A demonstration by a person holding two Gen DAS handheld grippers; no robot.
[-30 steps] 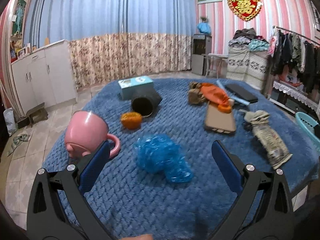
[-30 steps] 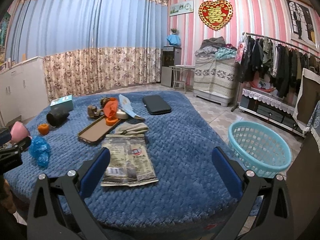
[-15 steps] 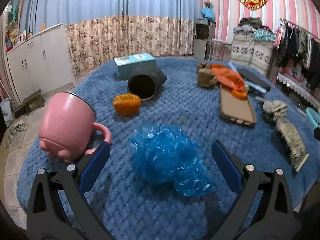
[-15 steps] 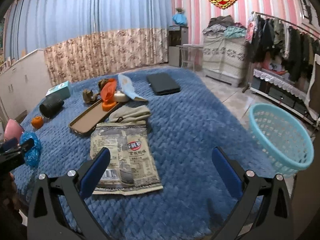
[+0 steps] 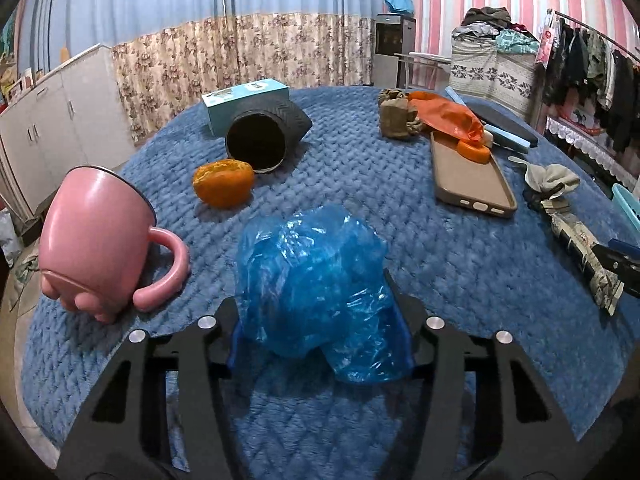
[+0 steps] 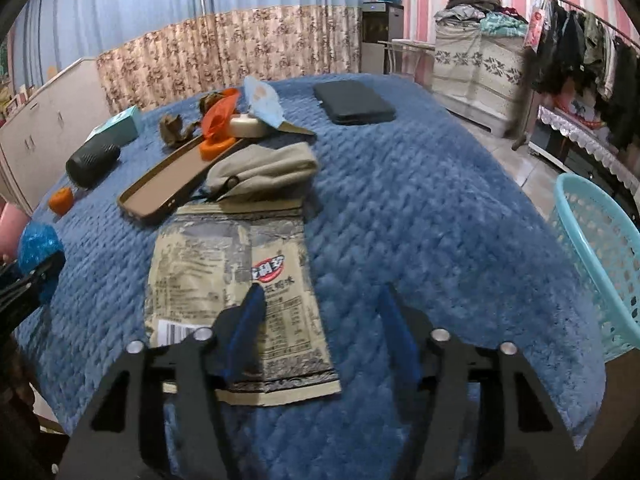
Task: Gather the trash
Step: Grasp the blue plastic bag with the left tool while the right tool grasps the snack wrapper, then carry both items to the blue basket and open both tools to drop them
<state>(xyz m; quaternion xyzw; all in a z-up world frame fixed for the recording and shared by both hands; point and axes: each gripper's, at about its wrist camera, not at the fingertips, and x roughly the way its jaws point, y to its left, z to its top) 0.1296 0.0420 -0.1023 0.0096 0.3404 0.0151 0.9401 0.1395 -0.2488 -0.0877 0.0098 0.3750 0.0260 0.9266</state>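
A crumpled blue plastic bag (image 5: 316,280) lies on the blue blanket (image 5: 360,168). My left gripper (image 5: 320,332) is shut on the bag, with the fingers pressed into its sides. An empty beige snack packet (image 6: 236,296) lies flat near the blanket's front edge. My right gripper (image 6: 324,320) is partly open just above the packet's right edge, its left fingertip (image 6: 250,312) over the packet. The blue bag also shows at the far left in the right wrist view (image 6: 38,244). A turquoise basket (image 6: 600,256) stands on the floor to the right.
A pink mug (image 5: 104,236), an orange peel (image 5: 224,182), a black cylinder (image 5: 268,136), a teal box (image 5: 244,100), a brown phone case (image 5: 468,172), orange plastic (image 5: 452,118), a beige cloth (image 6: 264,168) and a dark pouch (image 6: 352,102) lie on the blanket.
My left gripper moved forward to the blue bag and closed on it. My right gripper moved down toward the snack packet and its fingers narrowed.
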